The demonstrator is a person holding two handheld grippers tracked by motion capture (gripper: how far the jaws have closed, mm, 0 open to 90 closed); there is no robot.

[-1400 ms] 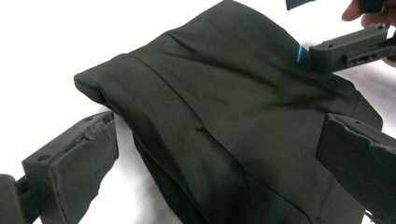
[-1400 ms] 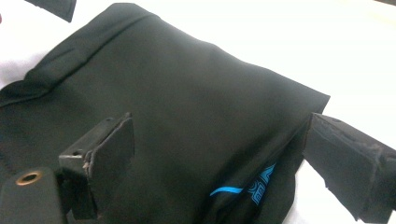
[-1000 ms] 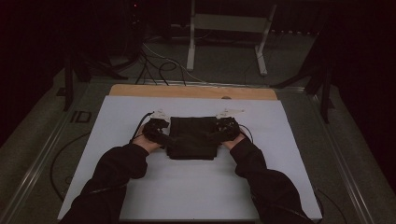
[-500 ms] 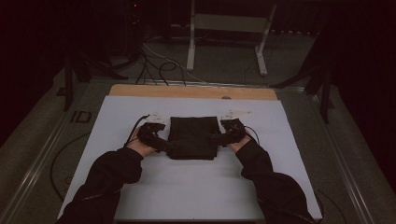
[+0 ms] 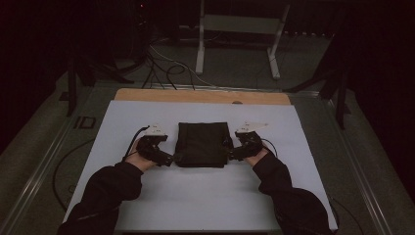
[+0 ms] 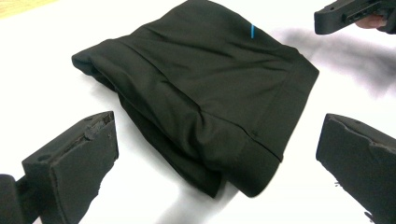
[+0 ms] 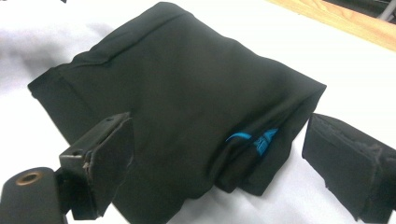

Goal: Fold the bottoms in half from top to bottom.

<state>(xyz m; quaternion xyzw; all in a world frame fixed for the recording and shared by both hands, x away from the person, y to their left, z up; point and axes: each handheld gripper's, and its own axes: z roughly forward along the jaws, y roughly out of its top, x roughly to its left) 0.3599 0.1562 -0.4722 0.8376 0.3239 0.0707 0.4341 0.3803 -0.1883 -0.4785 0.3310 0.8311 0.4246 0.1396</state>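
A black folded garment [image 5: 202, 144] lies flat in the middle of the white table cover [image 5: 195, 200]. My left gripper [image 5: 172, 159] sits at its near left corner and my right gripper [image 5: 229, 154] at its near right corner. In the left gripper view the garment [image 6: 201, 84] has its near folded corner between the wide-open jaws of the left gripper [image 6: 215, 177], untouched. In the right gripper view the right gripper [image 7: 224, 177] is open too, astride a corner of the garment [image 7: 177, 93] where a blue label [image 7: 254, 140] peeks from the fold.
A wooden strip [image 5: 200, 96] borders the table's far edge. Beyond it stand a metal frame [image 5: 235, 29] and loose cables [image 5: 166, 68] on the floor. White cover stretches on both sides and in front of the garment. The right gripper's jaw [image 6: 345, 14] shows at the left gripper view's top right.
Both hands have slid off the top of the garment, outward and toward me, and now sit at its near corners. The garment lies flatter and squarer.
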